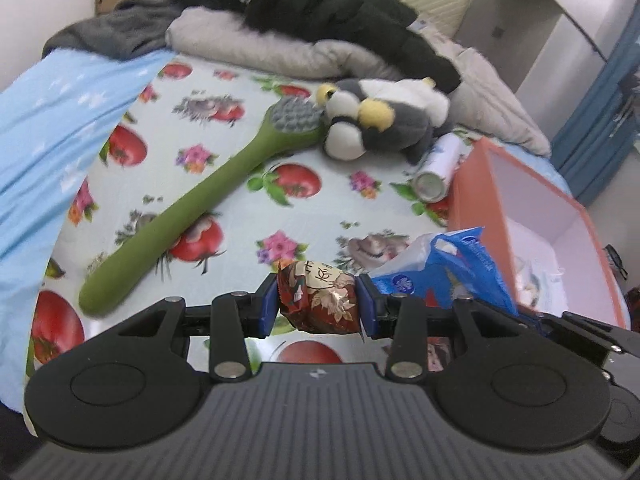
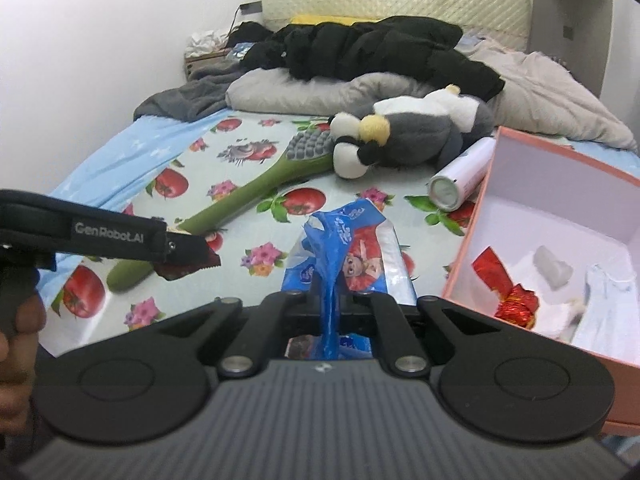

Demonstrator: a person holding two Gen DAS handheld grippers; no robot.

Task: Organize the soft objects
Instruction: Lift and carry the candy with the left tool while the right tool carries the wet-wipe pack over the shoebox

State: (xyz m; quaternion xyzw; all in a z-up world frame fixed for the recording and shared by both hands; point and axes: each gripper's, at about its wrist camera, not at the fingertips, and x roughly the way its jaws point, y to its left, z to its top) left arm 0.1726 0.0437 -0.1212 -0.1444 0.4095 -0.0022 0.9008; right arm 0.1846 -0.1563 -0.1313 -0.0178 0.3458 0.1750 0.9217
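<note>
A bed fills the room, covered by a pale sheet printed with red tomatoes and pink flowers (image 2: 256, 184). A cream quilted padded headboard (image 2: 396, 4) stands against the plain white wall (image 2: 100, 40). A light blue star-patterned cover (image 1: 52, 120) lies along the bed's left edge. A grey angular cabinet panel (image 1: 516, 16) rises at right, with blue fabric (image 1: 600, 120) beyond it. Lighting is even and diffuse.
</note>
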